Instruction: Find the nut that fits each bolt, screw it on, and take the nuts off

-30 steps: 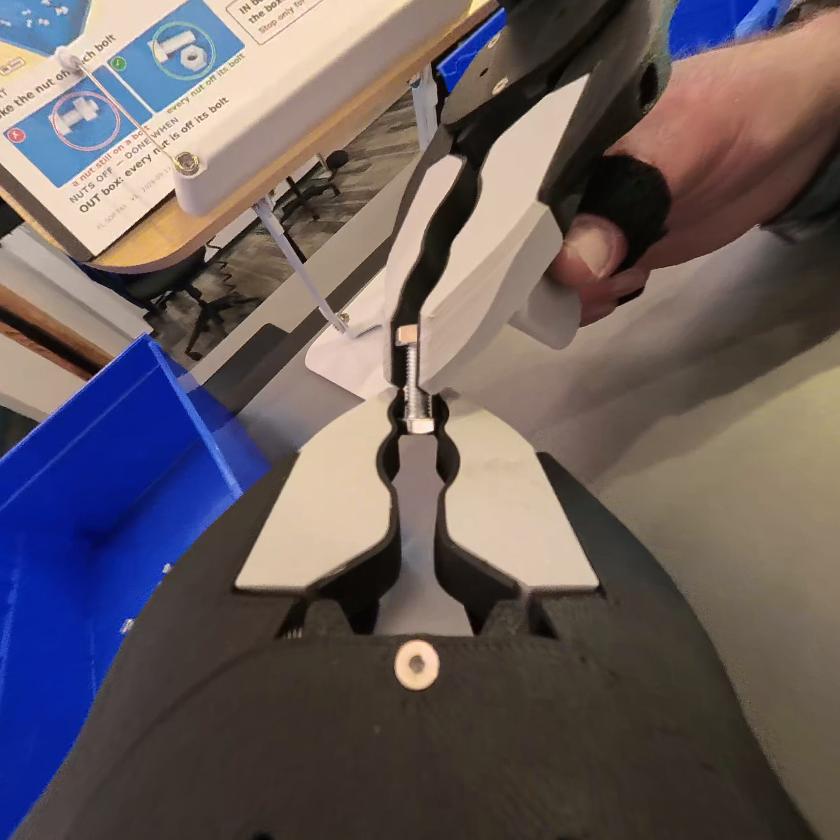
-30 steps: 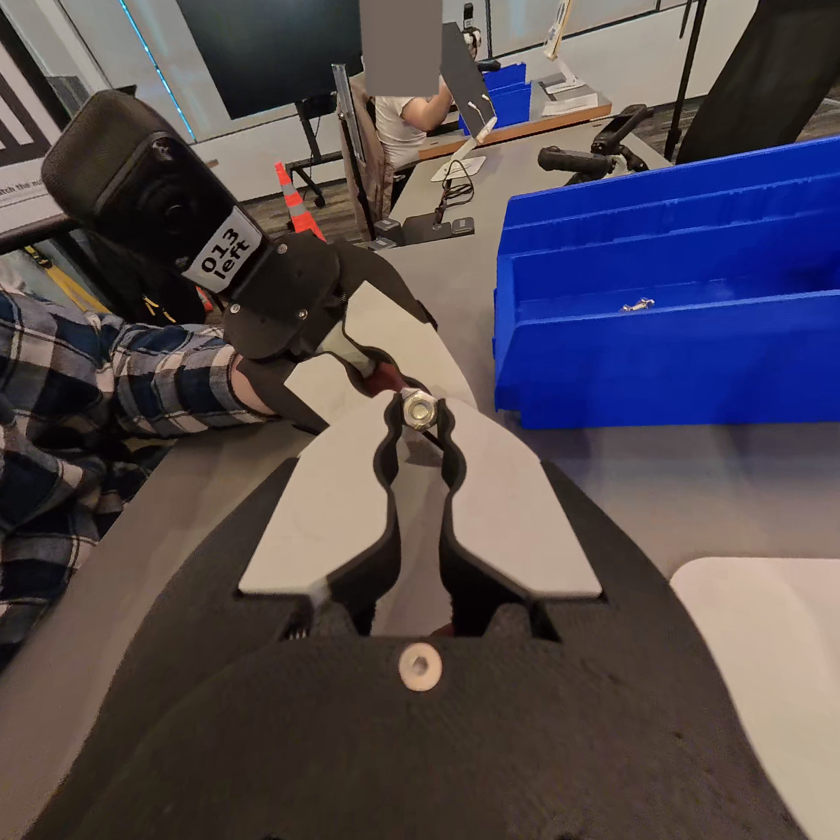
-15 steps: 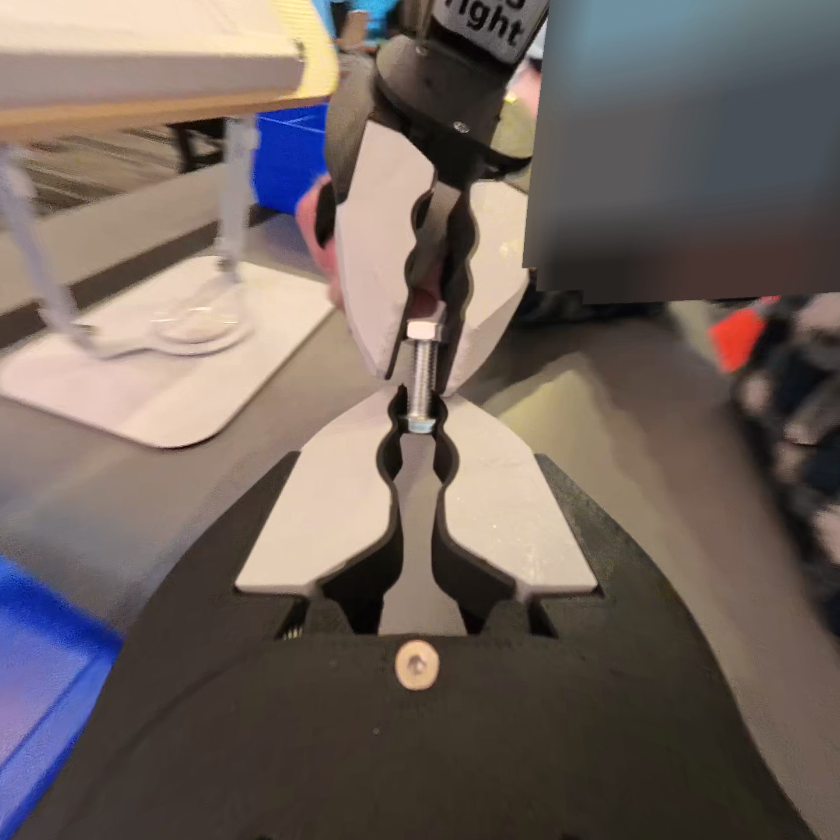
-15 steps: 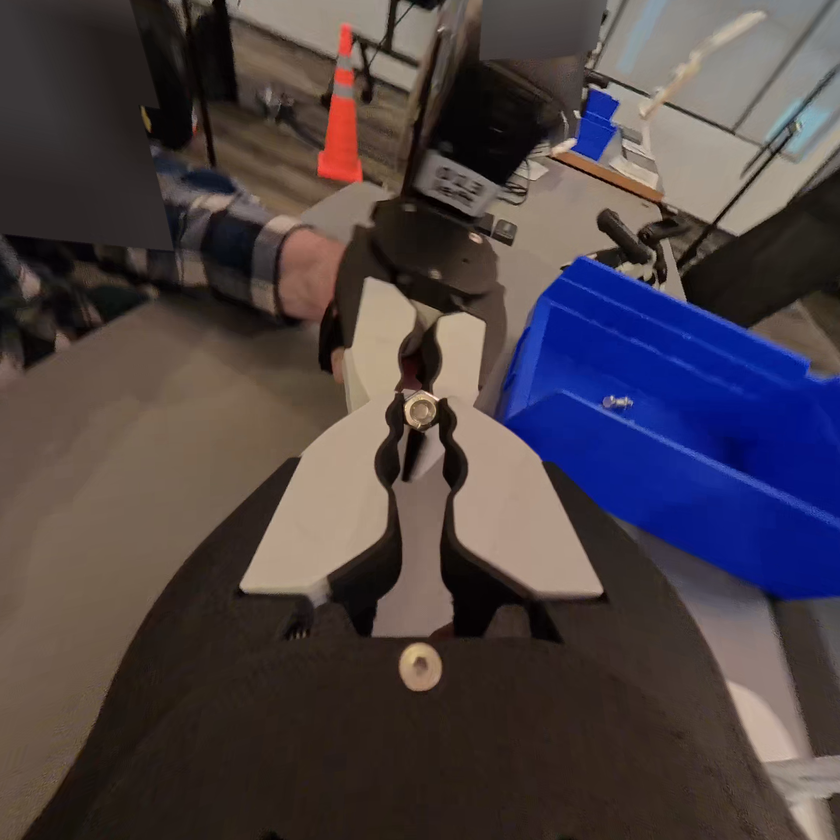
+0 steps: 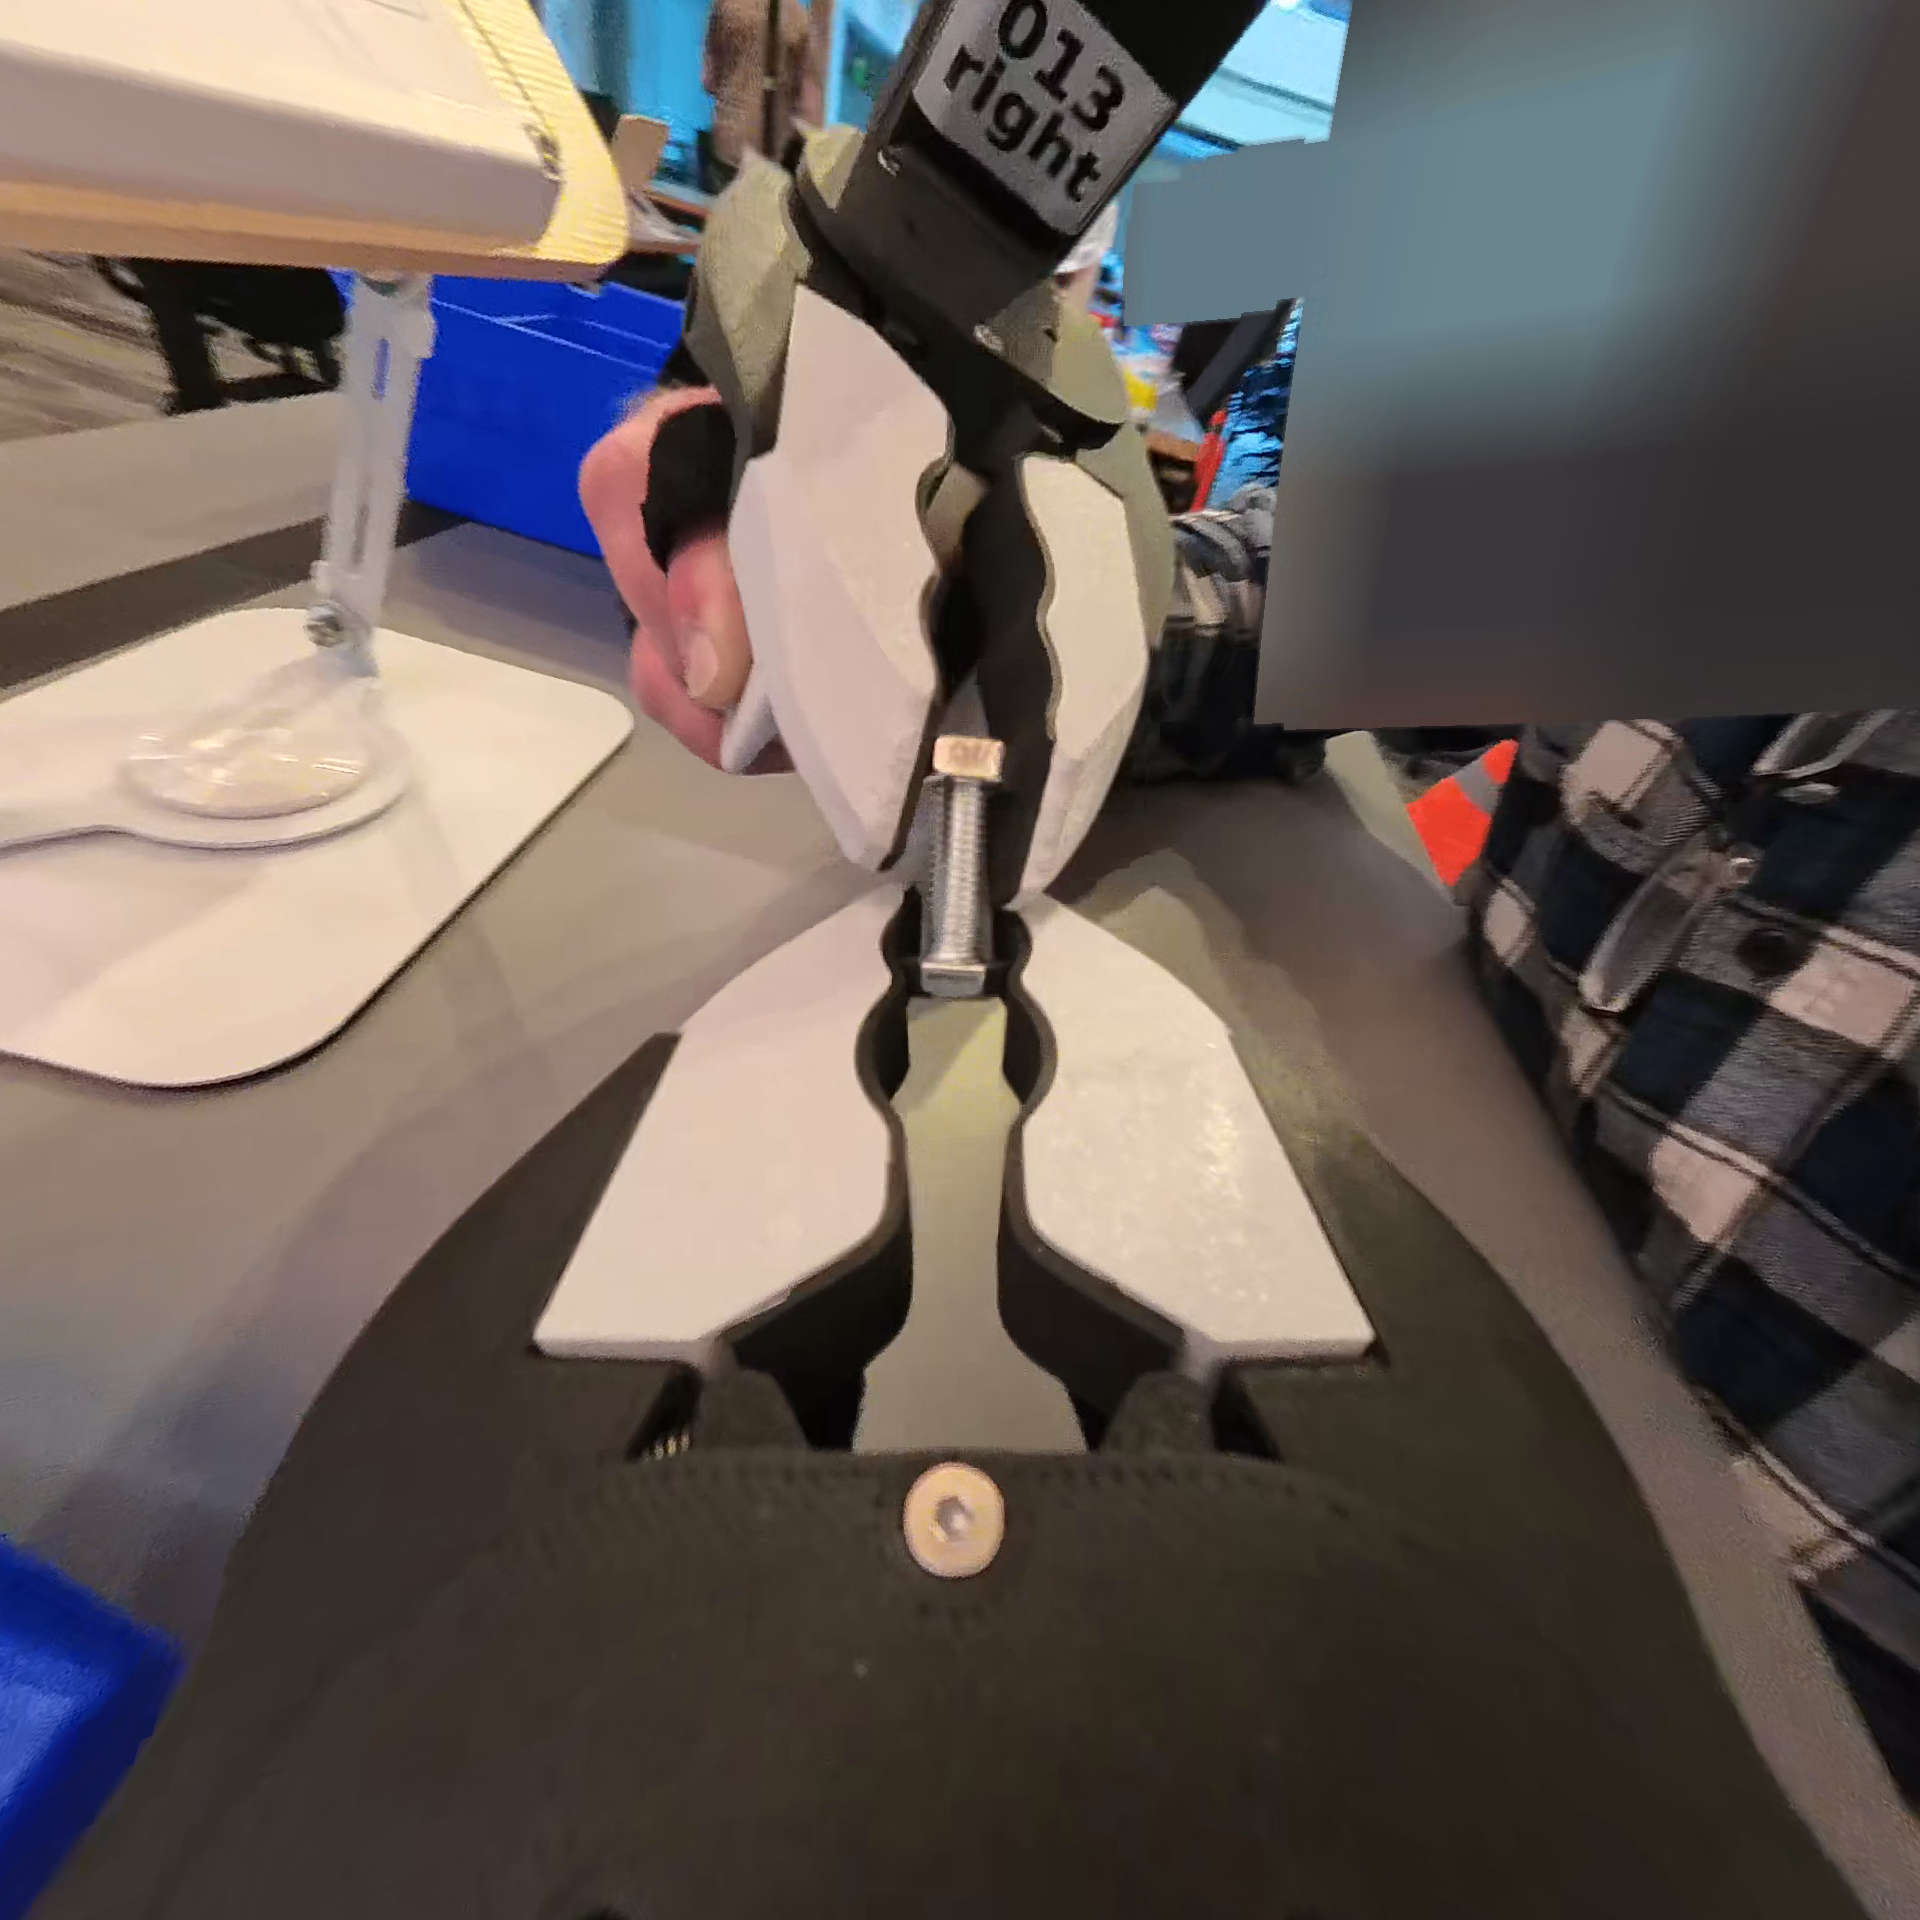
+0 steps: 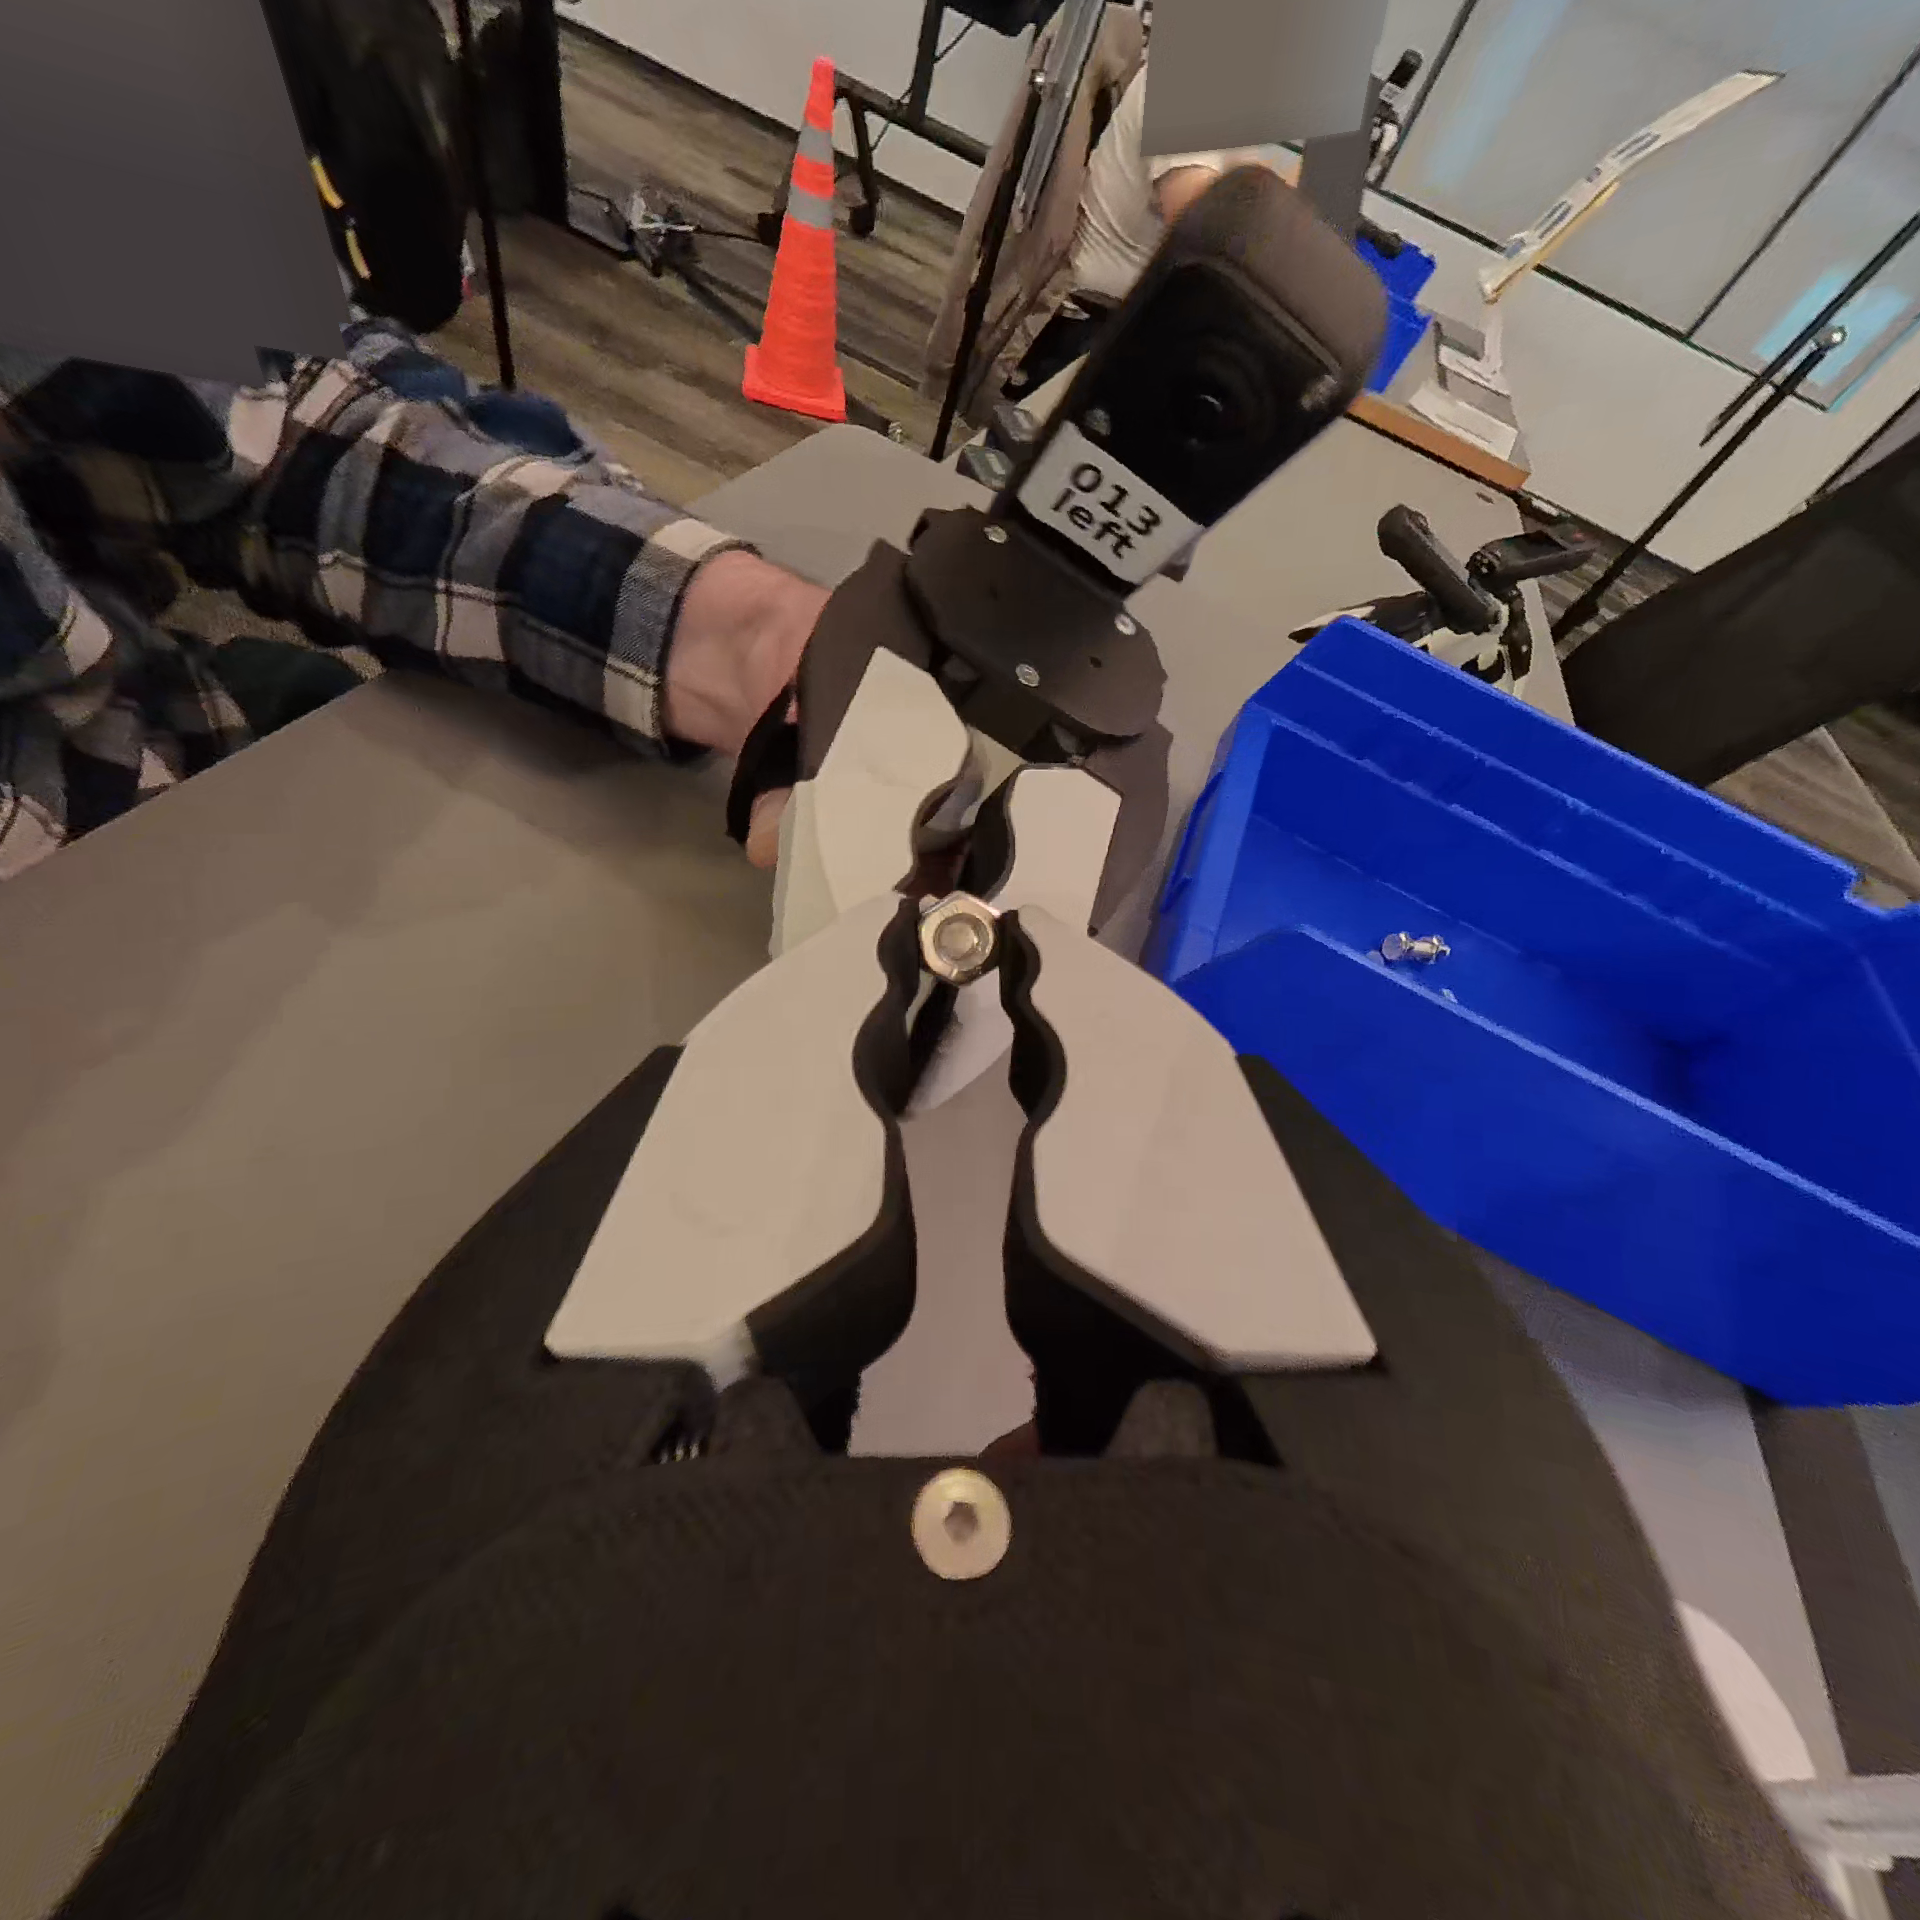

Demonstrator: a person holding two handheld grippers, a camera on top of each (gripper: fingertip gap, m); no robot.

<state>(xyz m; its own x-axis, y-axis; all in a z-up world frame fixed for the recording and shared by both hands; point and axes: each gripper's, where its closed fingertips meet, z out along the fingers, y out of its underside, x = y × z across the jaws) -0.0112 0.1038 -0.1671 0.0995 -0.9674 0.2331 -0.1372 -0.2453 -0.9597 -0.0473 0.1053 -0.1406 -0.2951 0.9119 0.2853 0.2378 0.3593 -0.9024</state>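
The silver threaded steel bolt [image 5: 958, 883] runs straight up the centre of the left wrist view, bridging the two grippers above the grey tabletop [image 5: 312, 1195]. The left gripper [image 5: 956, 982] has its jaws nearly closed, with the pale fingertips [image 5: 821, 987] pinching the bolt's near end in the notch; the dark pad edges partly cover that end, so whether it is the head cannot be made out. The far end carries a silver hexagonal nut [image 5: 967, 762], caught between the white fingers of the right gripper [image 5: 966, 821], which hangs down from the upper centre of the frame. How firmly those far pads bear on the nut is hard to judge here, because the shank and shadow fill the slot.

The right wrist view settles that: the nut [image 6: 958, 940] faces the camera end-on, with the bolt tip as a round disc in its bore, and the right gripper [image 6: 958, 943] is narrowly parted, both pads pressed on the nut's flats. The bolt's shank is hidden behind the nut in this view. The left gripper [image 6: 961, 883] approaches from above centre, its fingertips mostly covered.

Only this view shows the inside of the blue plastic bin [image 6: 1558, 1195] at right, with a small silver fastener [image 6: 1413, 948] too tiny to identify. The left view shows only a cut-off bin corner [image 5: 62, 1704] at lower left.
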